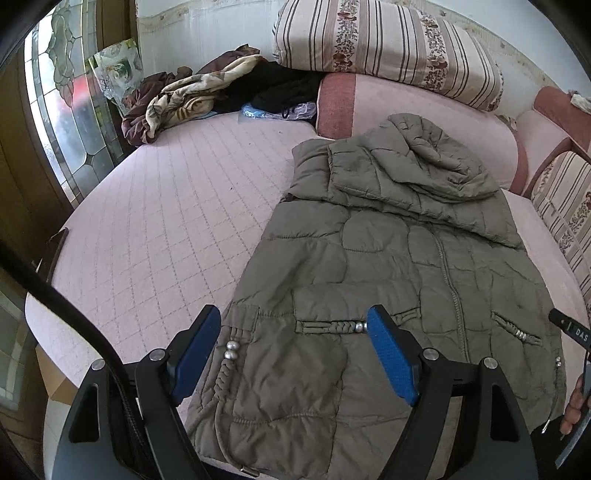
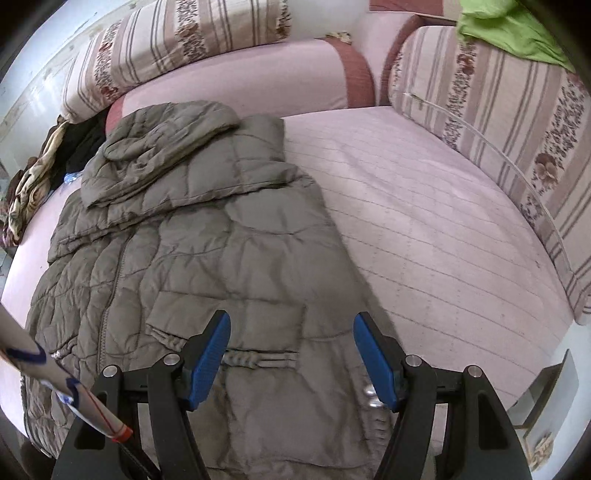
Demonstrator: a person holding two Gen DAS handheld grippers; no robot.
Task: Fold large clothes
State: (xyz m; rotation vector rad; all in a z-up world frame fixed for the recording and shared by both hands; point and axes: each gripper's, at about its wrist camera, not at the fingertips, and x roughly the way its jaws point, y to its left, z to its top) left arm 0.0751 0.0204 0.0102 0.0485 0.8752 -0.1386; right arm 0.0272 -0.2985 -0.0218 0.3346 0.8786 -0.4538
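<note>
An olive quilted puffer jacket [image 1: 388,266] lies flat on the pink quilted bed [image 1: 177,206], hood folded down at the far end and hem toward me. My left gripper [image 1: 295,328] hovers open over the jacket's near left part, a beaded braided pocket trim between its blue pads but not pinched. In the right wrist view the same jacket [image 2: 192,240] fills the left half. My right gripper [image 2: 291,332] stands open above the near right hem, nothing gripped. The right gripper's edge [image 1: 572,328] and a hand [image 1: 574,406] show at the left view's right border.
A heap of clothes and a blanket [image 1: 184,99] lies at the bed's far left corner by a glass door [image 1: 62,110]. Striped cushions [image 1: 388,44] and pink bolsters [image 2: 258,74] line the back and right. A green cloth [image 2: 513,29] sits on a cushion. Bare mattress [image 2: 443,229] lies right of the jacket.
</note>
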